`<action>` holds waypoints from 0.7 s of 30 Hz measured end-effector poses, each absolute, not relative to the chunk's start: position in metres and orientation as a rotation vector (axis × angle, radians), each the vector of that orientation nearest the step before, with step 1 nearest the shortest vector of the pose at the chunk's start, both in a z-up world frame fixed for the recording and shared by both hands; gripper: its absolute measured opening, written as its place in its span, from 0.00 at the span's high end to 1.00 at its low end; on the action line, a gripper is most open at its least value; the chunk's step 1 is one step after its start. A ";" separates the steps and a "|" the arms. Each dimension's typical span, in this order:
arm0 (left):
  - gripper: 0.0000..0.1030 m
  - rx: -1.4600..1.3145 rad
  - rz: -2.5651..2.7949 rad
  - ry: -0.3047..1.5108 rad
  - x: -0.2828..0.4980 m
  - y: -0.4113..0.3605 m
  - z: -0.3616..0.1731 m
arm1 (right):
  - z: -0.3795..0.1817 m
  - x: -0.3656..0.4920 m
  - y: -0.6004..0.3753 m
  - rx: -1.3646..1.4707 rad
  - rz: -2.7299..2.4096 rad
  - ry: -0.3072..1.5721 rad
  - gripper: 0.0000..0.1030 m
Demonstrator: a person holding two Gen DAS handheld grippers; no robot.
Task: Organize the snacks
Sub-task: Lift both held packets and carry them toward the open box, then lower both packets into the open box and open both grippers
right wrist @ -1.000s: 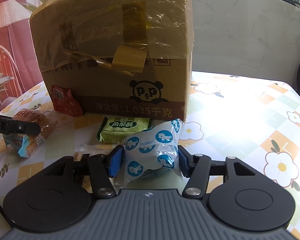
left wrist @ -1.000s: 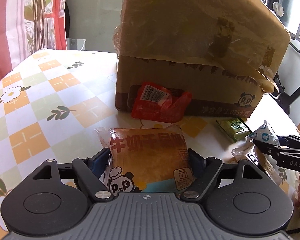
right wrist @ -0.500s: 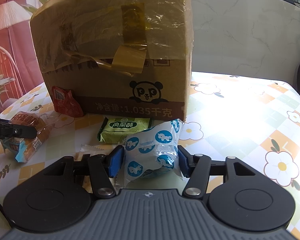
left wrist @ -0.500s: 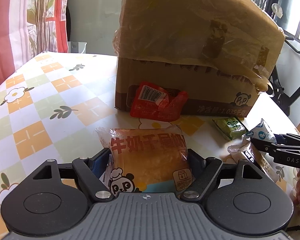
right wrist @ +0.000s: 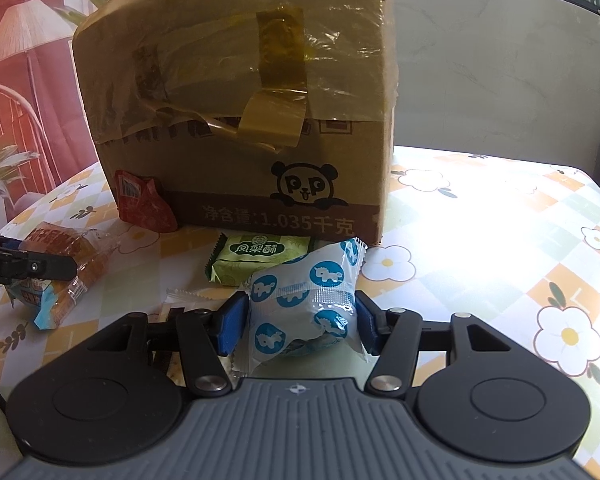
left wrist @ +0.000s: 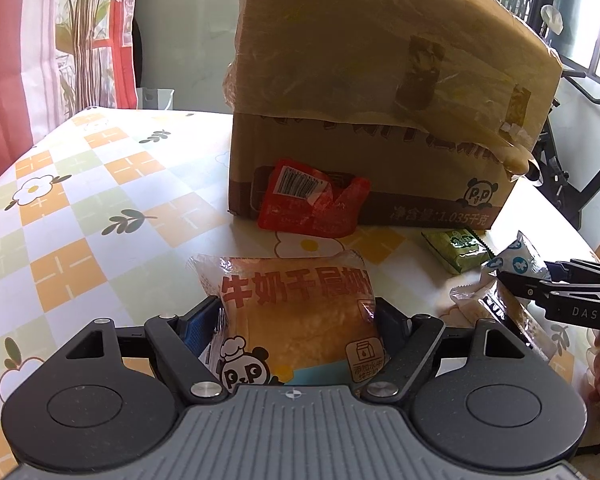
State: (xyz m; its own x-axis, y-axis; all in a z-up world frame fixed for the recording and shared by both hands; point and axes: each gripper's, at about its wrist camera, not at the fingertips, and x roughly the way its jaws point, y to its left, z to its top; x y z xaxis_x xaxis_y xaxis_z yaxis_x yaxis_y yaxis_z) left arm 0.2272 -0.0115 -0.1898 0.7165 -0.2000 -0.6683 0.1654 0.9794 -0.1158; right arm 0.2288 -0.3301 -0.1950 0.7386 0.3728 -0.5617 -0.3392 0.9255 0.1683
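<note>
Both grippers (left wrist: 298, 320) (right wrist: 298, 322) tilt down — apparently gripping snacks.

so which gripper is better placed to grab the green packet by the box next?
Neither is free. Right gripper sits nearer the green foil packet, but grips the blue-spotted pouch; left gripper grips the orange bread pack.

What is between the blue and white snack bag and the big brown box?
A green snack packet lies on the table between the blue-and-white bag and the cardboard box. The right wrist view shows it best.
</note>
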 end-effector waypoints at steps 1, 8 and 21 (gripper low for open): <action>0.21 -0.048 -0.202 0.743 0.227 -0.011 -0.190 | -0.195 0.229 -0.330 0.057 0.391 0.629 0.44; 0.21 -0.047 -0.203 0.729 0.224 -0.010 -0.185 | -0.195 0.229 -0.330 0.059 0.391 0.627 0.44; 0.21 -0.027 -0.208 0.550 0.211 0.004 -0.117 | -0.149 0.203 -0.358 0.154 0.316 0.503 0.45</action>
State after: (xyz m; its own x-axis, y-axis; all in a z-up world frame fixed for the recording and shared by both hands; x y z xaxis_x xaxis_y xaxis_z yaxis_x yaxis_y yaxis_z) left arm 0.2109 0.0042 -0.1168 0.8318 -0.2036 -0.5164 0.1894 0.9786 -0.0807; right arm 0.2032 -0.3579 -0.1494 0.8288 0.3344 -0.4487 -0.2592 0.9400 0.2218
